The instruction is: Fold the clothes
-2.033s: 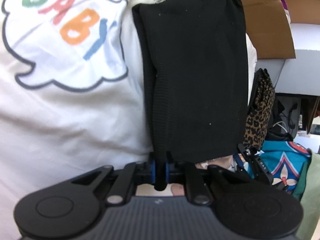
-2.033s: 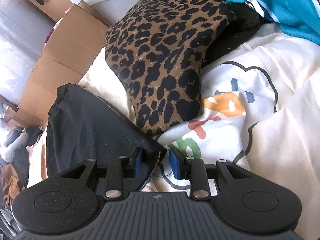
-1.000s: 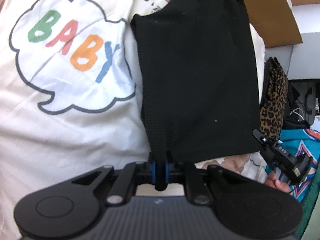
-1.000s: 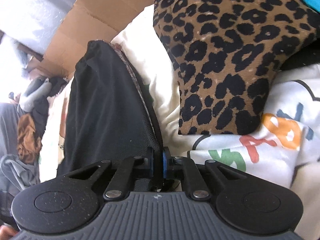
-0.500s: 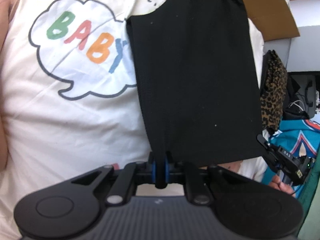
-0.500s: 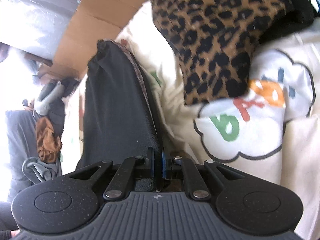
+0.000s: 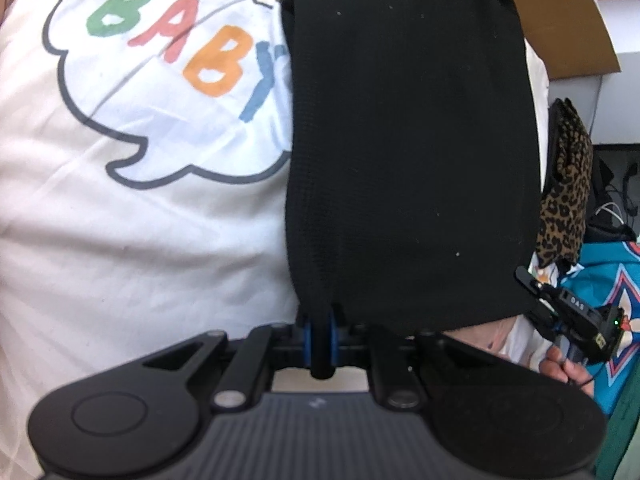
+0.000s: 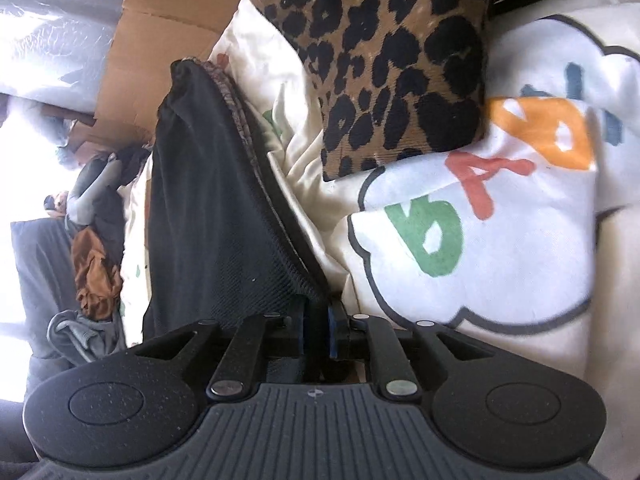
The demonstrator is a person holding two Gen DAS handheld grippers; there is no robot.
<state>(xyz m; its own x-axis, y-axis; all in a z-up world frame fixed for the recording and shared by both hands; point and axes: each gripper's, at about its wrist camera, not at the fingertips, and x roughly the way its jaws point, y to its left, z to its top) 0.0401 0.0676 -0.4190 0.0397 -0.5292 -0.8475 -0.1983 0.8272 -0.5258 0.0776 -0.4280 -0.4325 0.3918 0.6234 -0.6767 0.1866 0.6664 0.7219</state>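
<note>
A folded black garment (image 7: pixel 408 160) is stretched flat over a white sheet (image 7: pixel 140 240) printed with a "BABY" speech bubble. My left gripper (image 7: pixel 320 332) is shut on its near left corner. My right gripper (image 8: pixel 318 332) has the other near corner of the garment (image 8: pixel 208 220) between its blue pads, and its jaws are opening slightly while the cloth still sits between them. The left wrist view also shows the right gripper (image 7: pixel 568 312) at the garment's lower right, held by a hand (image 7: pixel 560 364).
A leopard-print cloth (image 8: pixel 392 60) lies on the sheet (image 8: pixel 500 260) just beyond the garment. Cardboard (image 8: pixel 160 52) stands behind. A teal patterned cloth (image 7: pixel 600 288) lies at the right, and a heap of clothes (image 8: pixel 92 260) sits off the far side.
Both grippers have come down with the black garment, which now lies lower and flatter on the sheet. The right gripper has rolled, and its pads have parted a little.
</note>
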